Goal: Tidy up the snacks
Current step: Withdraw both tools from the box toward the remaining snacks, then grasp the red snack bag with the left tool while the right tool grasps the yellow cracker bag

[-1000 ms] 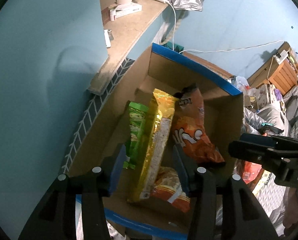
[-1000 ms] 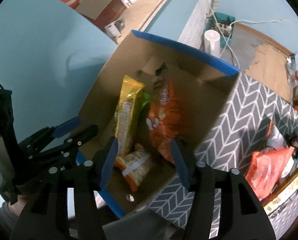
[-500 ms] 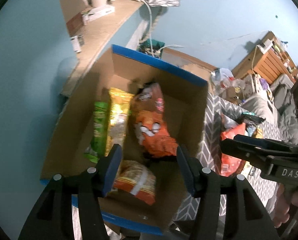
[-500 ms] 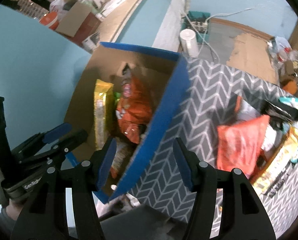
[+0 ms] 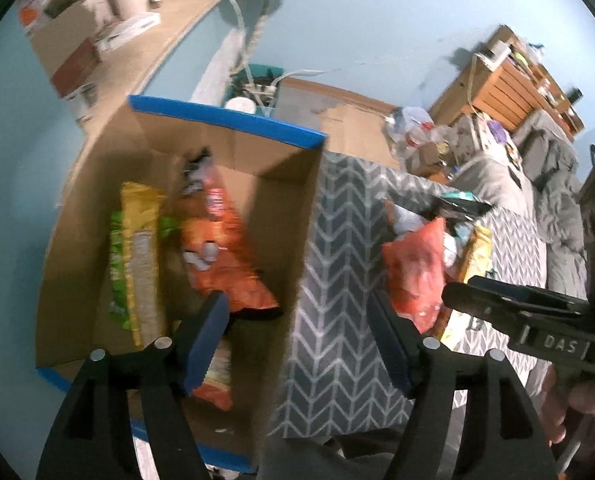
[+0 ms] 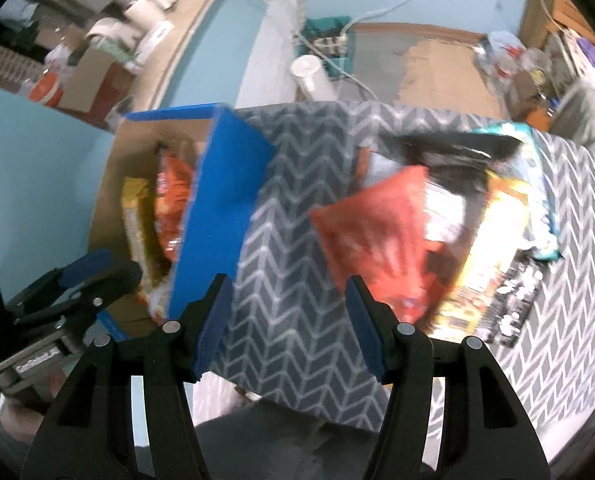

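Note:
A cardboard box with blue rims [image 5: 225, 118] [image 6: 221, 216] holds an orange chip bag [image 5: 221, 248] [image 6: 169, 200], a yellow packet [image 5: 141, 248] [image 6: 133, 216], a green packet [image 5: 117, 256] and a small orange snack pack [image 5: 217, 376]. A pile of snacks with a red bag [image 5: 413, 268] [image 6: 377, 240] lies on the grey chevron blanket [image 5: 337, 320] [image 6: 297, 272] to the right. My left gripper [image 5: 297, 340] is open and empty over the box's right wall. My right gripper [image 6: 287, 320] is open and empty above the blanket, left of the red bag.
A wooden shelf [image 5: 137, 52] with cups and boxes runs along the blue wall at back left. A power strip and cables [image 6: 329, 44] sit on the floor behind the blanket. A wooden dresser [image 5: 509, 80] stands at back right.
Both grippers have swung right, away from over the box and toward the blanket and snack pile. Both have stayed open and empty.

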The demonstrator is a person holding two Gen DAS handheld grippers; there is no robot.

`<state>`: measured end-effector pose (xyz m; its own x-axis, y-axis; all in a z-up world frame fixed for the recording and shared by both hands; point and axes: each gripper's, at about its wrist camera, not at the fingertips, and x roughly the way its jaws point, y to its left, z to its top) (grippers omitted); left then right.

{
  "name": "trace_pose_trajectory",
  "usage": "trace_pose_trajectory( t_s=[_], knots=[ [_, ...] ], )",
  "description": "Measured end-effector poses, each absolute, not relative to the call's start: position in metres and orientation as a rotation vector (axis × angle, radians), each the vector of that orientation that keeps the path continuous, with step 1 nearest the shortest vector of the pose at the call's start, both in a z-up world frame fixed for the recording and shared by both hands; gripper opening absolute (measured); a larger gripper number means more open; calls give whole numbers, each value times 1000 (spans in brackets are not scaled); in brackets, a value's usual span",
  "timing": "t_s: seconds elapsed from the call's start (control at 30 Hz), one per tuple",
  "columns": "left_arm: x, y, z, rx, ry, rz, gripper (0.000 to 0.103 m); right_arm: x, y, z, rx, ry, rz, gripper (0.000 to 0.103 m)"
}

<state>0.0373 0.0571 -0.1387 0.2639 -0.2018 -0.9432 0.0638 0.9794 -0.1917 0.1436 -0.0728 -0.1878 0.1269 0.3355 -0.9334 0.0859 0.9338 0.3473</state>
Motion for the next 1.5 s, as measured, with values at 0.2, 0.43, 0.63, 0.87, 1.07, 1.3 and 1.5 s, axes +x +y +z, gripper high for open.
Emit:
trace_pose_trajectory(
  t_s=[0.2, 0.43, 0.63, 0.87, 1.07, 1.3, 1.5],
  knots=[
    [38, 26, -147, -92, 1323, -233, 73, 132, -109, -198, 378, 1453, 99, 60],
    [39, 2, -168, -105, 1377, -239, 79, 118, -150, -216, 418, 1479, 1, 60],
    [43, -11, -192, -136, 1439, -208, 79, 112, -174, -231, 446, 1492, -68, 60],
    [44, -21, -209, -140, 1475, -186, 79, 114, -180, -250, 462, 1481, -122, 60],
    [46, -27, -222, -144, 1502, -169, 79, 117, -172, -271, 458, 1497, -161, 60],
    [46, -33, -231, -156, 1531, -157, 79, 114, -157, -288, 422, 1508, -178, 58],
    [46, -35, -238, -196, 1548, -136, 81, 113, -146, -289, 363, 1496, -155, 31]
  ],
)
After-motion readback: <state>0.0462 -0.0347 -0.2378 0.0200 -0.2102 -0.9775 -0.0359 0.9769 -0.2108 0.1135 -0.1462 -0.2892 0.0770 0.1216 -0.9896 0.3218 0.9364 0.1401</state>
